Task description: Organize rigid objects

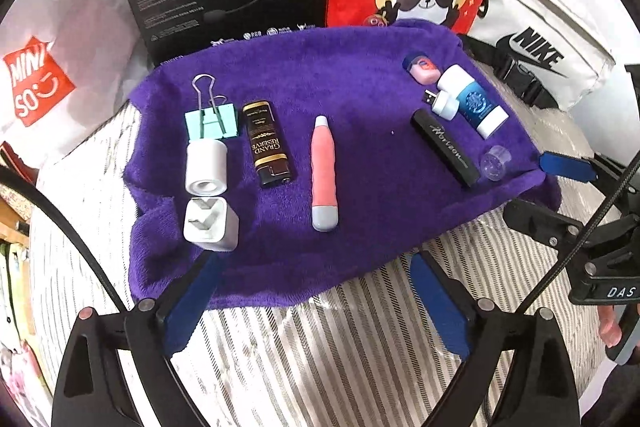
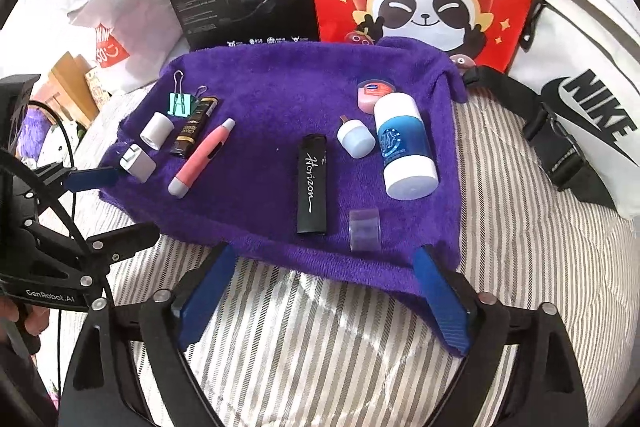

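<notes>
Slot in pink pen (image 2: 202,155), plain in right wrist view only.

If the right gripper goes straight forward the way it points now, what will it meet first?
Probably the purple towel, at its near edge. The right gripper is open and empty; the clear cap and black lighter lie just beyond. Depth is uncertain.

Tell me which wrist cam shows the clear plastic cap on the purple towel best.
Right wrist. The small clear plastic cap lies close and near centre on the purple towel, beside the black Horizon lighter. In the left wrist view the cap sits small and distorted near the right towel edge.
</notes>
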A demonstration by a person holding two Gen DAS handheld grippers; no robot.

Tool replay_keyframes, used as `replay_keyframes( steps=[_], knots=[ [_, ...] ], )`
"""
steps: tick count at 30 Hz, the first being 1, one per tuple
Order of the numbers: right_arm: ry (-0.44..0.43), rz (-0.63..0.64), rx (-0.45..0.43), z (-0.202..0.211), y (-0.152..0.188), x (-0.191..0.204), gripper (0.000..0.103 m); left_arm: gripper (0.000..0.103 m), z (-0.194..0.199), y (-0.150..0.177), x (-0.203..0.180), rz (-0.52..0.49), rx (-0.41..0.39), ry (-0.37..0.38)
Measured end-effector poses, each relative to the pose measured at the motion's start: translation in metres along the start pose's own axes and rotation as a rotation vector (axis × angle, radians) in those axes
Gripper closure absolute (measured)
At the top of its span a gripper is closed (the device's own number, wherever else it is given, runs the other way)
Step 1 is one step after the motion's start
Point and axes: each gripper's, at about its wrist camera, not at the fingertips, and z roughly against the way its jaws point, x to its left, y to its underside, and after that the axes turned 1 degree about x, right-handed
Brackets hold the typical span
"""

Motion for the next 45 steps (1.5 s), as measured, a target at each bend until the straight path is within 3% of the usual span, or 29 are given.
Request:
replay_keyframes(
  steps=[6,26,45],
  knots=[
    [0.018,-0.025,-0.037,0.024,0.006,-0.001,0.0,0.002,0.019,0.008,-0.002,0.02,-0.028,-0.034],
    [0.112,-0.108,-0.089,0.123,0.039,0.002,0.0,0.001,0.098,0.042,-0.01,0.156,-0.127,-0.102],
    [0.136,-0.117,-0.11,0.158,0.05,0.003,0.0,0.001,0.138,0.064,-0.013,0.166,-0.145,-0.112]
  ],
)
